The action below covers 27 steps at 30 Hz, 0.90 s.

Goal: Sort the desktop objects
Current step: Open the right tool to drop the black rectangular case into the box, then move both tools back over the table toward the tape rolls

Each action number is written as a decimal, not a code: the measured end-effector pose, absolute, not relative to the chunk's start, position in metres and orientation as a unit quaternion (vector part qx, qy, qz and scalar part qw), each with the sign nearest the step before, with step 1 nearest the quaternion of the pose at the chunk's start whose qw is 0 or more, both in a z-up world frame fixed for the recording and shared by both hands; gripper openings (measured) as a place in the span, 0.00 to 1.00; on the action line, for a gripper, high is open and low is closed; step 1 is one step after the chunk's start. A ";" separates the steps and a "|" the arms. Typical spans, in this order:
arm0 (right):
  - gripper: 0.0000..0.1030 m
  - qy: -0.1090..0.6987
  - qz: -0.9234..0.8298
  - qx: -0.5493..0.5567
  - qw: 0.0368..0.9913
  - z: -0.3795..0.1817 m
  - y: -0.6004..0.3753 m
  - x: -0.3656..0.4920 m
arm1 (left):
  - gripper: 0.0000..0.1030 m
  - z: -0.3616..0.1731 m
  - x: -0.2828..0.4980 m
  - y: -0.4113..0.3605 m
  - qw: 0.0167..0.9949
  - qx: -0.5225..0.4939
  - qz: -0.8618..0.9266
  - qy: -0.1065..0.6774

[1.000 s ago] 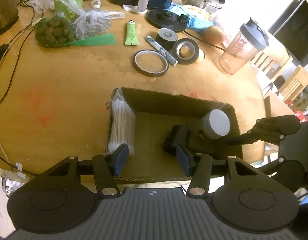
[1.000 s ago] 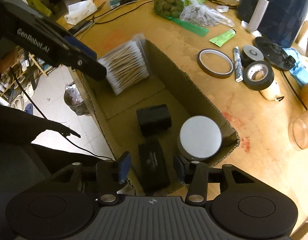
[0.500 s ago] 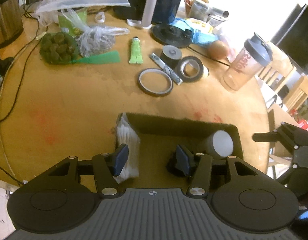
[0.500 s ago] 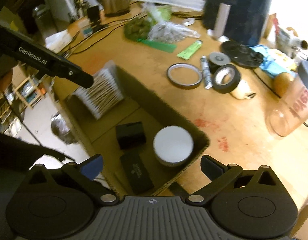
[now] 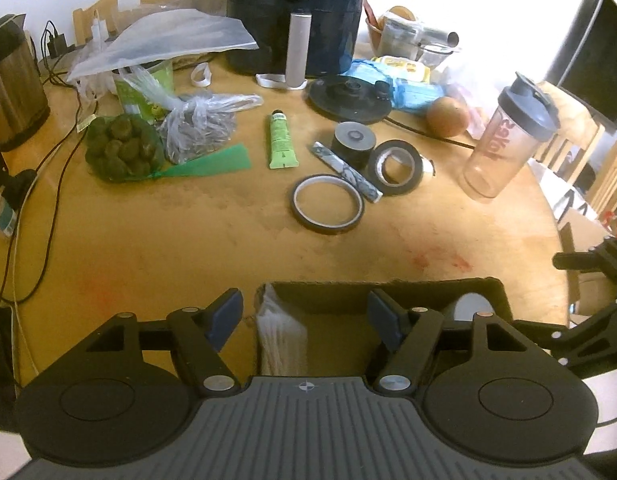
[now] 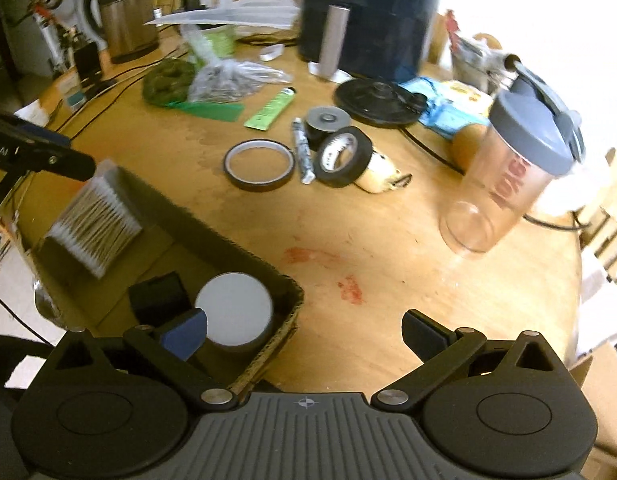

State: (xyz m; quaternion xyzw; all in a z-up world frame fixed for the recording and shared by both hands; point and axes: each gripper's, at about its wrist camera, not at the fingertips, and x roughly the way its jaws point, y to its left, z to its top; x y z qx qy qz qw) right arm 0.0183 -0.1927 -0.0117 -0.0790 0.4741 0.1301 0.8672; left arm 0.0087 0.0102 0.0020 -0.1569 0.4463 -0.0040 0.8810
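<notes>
box (image 6: 244, 256): cardboard, open top, at near edge of bench (image 6: 388, 248)
in box: swabs (image 6: 94, 226) pack at the left end; white-lidded jar (image 6: 233, 312) at the right end, black block (image 6: 158, 294) just beside it
left hand-held gripper (image 5: 304, 316): over the box's left part, jaws have just been opening, nothing clamped; swabs (image 5: 280, 332) show between the fingers, no pad contact
right hand-held gripper (image 6: 304, 332): jaws spread wide, empty; left finger over the jar, right finger over bare bench
still on bench: thin tape ring (image 6: 258, 164), black tape roll (image 6: 342, 152) leaning just beside it, patterned stick (image 6: 302, 152) between the two, small black roll (image 6: 326, 124) behind
farther out: green tube (image 6: 270, 108), green net bag (image 5: 122, 148), plastic bag (image 5: 200, 120)
right side: shaker (image 6: 508, 176), upright, well apart from box
back: air fryer (image 6: 368, 8), kettle (image 6: 122, 12)
</notes>
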 end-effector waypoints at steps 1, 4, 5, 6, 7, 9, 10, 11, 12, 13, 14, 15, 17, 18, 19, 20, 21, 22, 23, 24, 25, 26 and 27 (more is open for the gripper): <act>1.00 0.475 0.128 -0.076 0.867 -0.012 -0.194 0.019 | 0.67 0.001 0.011 0.013 0.880 -0.155 -0.006 0.448; 1.00 0.474 0.119 -0.075 0.870 -0.013 -0.194 0.020 | 0.67 -0.005 0.024 0.022 0.879 -0.147 -0.003 0.454; 1.00 0.472 0.115 -0.073 0.871 -0.012 -0.194 0.020 | 0.67 -0.009 0.031 0.027 0.877 -0.145 -0.001 0.458; 1.00 0.471 0.111 -0.069 0.872 -0.012 -0.194 0.020 | 0.67 -0.012 0.036 0.030 0.875 -0.146 0.000 0.461; 1.00 0.470 0.106 -0.063 0.874 -0.011 -0.195 0.021 | 0.67 -0.017 0.043 0.035 0.873 -0.151 0.002 0.463; 1.00 0.468 0.101 -0.051 0.877 -0.009 -0.196 0.021 | 0.67 -0.028 0.056 0.044 0.866 -0.157 -0.002 0.475; 1.00 0.466 0.096 -0.046 0.878 -0.008 -0.197 0.021 | 0.67 -0.036 0.064 0.047 0.861 -0.158 -0.004 0.483; 1.00 0.466 0.091 -0.043 0.879 -0.007 -0.198 0.022 | 0.66 -0.042 0.069 0.049 0.857 -0.155 -0.002 0.491; 1.00 0.469 0.089 -0.042 0.878 -0.007 -0.198 0.023 | 0.66 -0.048 0.074 0.050 0.852 -0.151 -0.001 0.501; 1.00 0.471 0.087 -0.042 0.877 -0.008 -0.199 0.023 | 0.66 -0.054 0.078 0.052 0.848 -0.149 -0.004 0.509; 1.00 0.472 0.084 -0.043 0.877 -0.008 -0.200 0.024 | 0.66 -0.060 0.081 0.053 0.842 -0.150 -0.009 0.519; 1.00 0.472 0.081 -0.045 0.877 -0.008 -0.200 0.024 | 0.66 -0.063 0.082 0.054 0.837 -0.150 -0.017 0.526; 1.00 0.471 0.077 -0.049 0.877 -0.007 -0.201 0.024 | 0.67 -0.067 0.081 0.053 0.831 -0.146 -0.027 0.536; 1.00 0.470 0.073 -0.050 0.878 -0.007 -0.201 0.023 | 0.67 -0.067 0.079 0.054 0.832 -0.145 -0.028 0.535; 1.00 0.469 0.071 -0.049 0.879 -0.007 -0.202 0.023 | 0.67 -0.067 0.078 0.054 0.831 -0.145 -0.029 0.537; 1.00 0.470 0.069 -0.046 0.879 -0.008 -0.203 0.023 | 0.67 -0.067 0.077 0.055 0.828 -0.146 -0.030 0.541; 1.00 0.471 0.067 -0.043 0.879 -0.008 -0.203 0.024 | 0.67 -0.067 0.077 0.056 0.825 -0.147 -0.030 0.545; 1.00 0.472 0.064 -0.039 0.878 -0.009 -0.205 0.024 | 0.67 -0.067 0.076 0.057 0.823 -0.149 -0.030 0.547; 1.00 0.473 0.062 -0.037 0.878 -0.009 -0.205 0.025 | 0.67 -0.068 0.075 0.057 0.822 -0.148 -0.030 0.549; 1.00 0.473 0.061 -0.035 0.878 -0.009 -0.206 0.025 | 0.67 -0.068 0.076 0.057 0.820 -0.147 -0.029 0.552; 1.00 0.473 0.059 -0.032 0.879 -0.009 -0.207 0.025 | 0.67 -0.069 0.076 0.057 0.819 -0.145 -0.026 0.555; 1.00 0.473 0.058 -0.031 0.879 -0.010 -0.207 0.026 | 0.67 -0.070 0.075 0.058 0.817 -0.144 -0.026 0.558; 1.00 0.474 0.056 -0.030 0.878 -0.010 -0.207 0.027 | 0.67 -0.070 0.074 0.058 0.815 -0.146 -0.025 0.560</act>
